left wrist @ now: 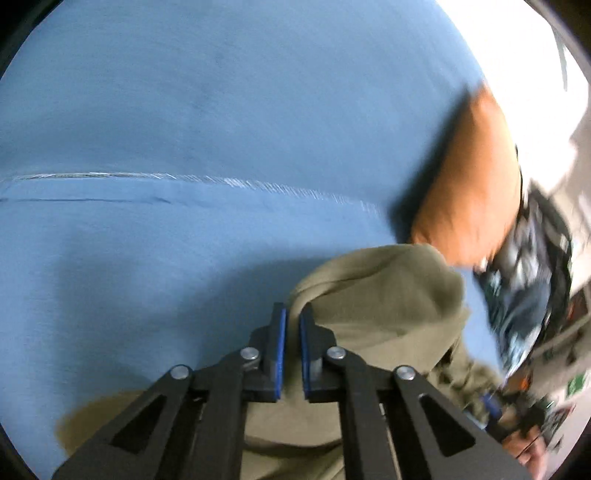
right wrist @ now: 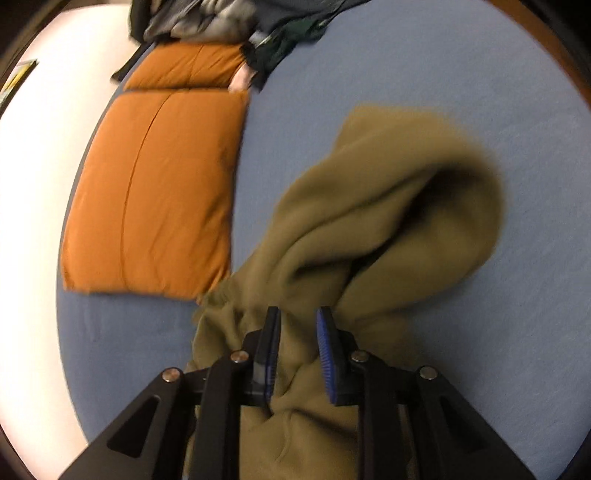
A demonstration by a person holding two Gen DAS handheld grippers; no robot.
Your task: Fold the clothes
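Observation:
An olive-green garment (left wrist: pixel 388 295) hangs bunched over a blue sheet (left wrist: pixel 184 110). My left gripper (left wrist: pixel 291 314) is shut on a fold of it, the blue pads pressing the cloth between them. In the right wrist view the same olive garment (right wrist: pixel 388 206) drapes forward in a loose bundle. My right gripper (right wrist: pixel 299 314) is shut on a thick wad of it, so the jaws stand a little apart. The garment's lower part is hidden behind both grippers. Both views are motion-blurred.
Folded orange cloth (right wrist: pixel 155 192) lies on the blue sheet (right wrist: pixel 424 66) to the left, with a second orange piece (right wrist: pixel 188 66) behind it. A heap of dark clothes (right wrist: pixel 240 22) sits at the far end. A dark patterned garment (left wrist: pixel 524 280) lies at the right, beside orange cloth (left wrist: pixel 476 177).

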